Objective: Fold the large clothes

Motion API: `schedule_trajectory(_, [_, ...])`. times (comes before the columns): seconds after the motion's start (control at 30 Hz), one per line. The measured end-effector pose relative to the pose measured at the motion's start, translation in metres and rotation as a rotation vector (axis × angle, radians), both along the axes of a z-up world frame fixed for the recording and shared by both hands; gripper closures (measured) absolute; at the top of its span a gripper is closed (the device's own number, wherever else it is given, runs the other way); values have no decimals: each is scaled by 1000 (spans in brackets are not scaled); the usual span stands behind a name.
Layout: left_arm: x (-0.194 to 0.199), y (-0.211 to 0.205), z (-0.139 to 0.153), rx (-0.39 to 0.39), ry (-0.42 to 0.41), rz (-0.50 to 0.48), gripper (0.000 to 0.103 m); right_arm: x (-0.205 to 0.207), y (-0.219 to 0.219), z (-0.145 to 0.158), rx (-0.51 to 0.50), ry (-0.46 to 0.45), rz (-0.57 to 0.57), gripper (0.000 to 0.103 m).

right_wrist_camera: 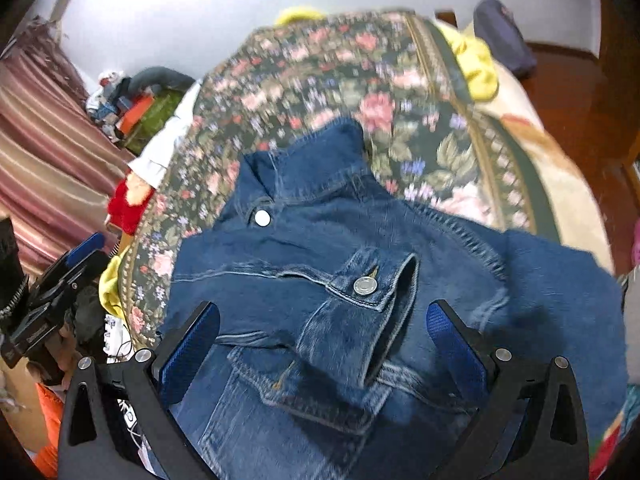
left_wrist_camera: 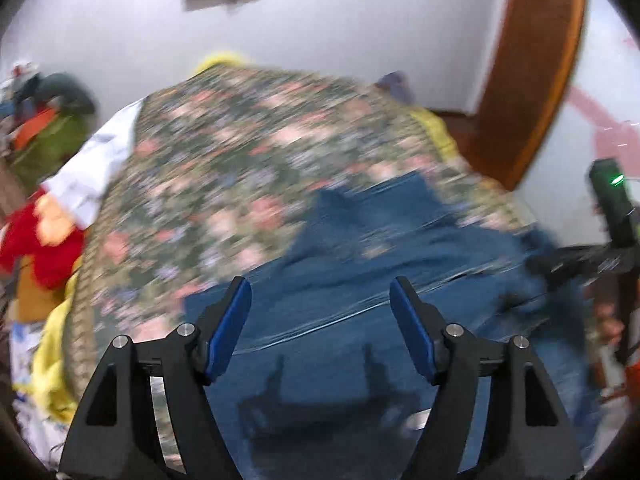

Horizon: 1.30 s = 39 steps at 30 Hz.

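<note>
A blue denim jacket [right_wrist_camera: 304, 248] lies spread on a floral bedspread [right_wrist_camera: 320, 72], collar toward the far side. A folded-over sleeve cuff [right_wrist_camera: 360, 304] with a metal button lies across its front. My right gripper [right_wrist_camera: 323, 307] hovers over that cuff, open, its blue pads [right_wrist_camera: 188, 352] clear of the cloth on both sides. My left gripper [left_wrist_camera: 320, 284] is open above the flat denim [left_wrist_camera: 320, 360], casting its shadow on it, with nothing between the fingers. The left wrist view is blurred.
A yellow cloth [right_wrist_camera: 476, 60] and a dark bundle [right_wrist_camera: 504, 36] lie at the bed's far right. Red [left_wrist_camera: 40, 240] and white [left_wrist_camera: 96, 160] garments hang off the left edge. A striped curtain [right_wrist_camera: 44, 128] and a clutter pile [right_wrist_camera: 136, 100] stand on the left, and a wooden door frame [left_wrist_camera: 532, 72] on the right.
</note>
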<state>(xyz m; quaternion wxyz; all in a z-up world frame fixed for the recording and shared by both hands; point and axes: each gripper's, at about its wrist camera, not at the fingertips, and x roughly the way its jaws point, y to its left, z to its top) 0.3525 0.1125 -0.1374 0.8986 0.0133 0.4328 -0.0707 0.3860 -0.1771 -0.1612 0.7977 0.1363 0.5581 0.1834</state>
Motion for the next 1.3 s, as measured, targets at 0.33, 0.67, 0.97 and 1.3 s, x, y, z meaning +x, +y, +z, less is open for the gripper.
schedule_trajectory(0.33, [-25, 70, -132, -5, 273, 115, 32, 26, 17, -63, -51, 179, -5, 40])
schedule_trajectory(0.67, [-55, 68, -145, -8, 263, 99, 29, 16, 41, -19, -230, -23, 74, 64])
schedule_trajectory(0.97, [-63, 60, -147, 70, 282, 109, 22, -13, 27, -31, -353, -60, 98, 31])
schedule_trajectory(1.3, [-70, 47, -106, 150, 218, 92, 22, -47, -19, 20, -343, -159, 18, 21])
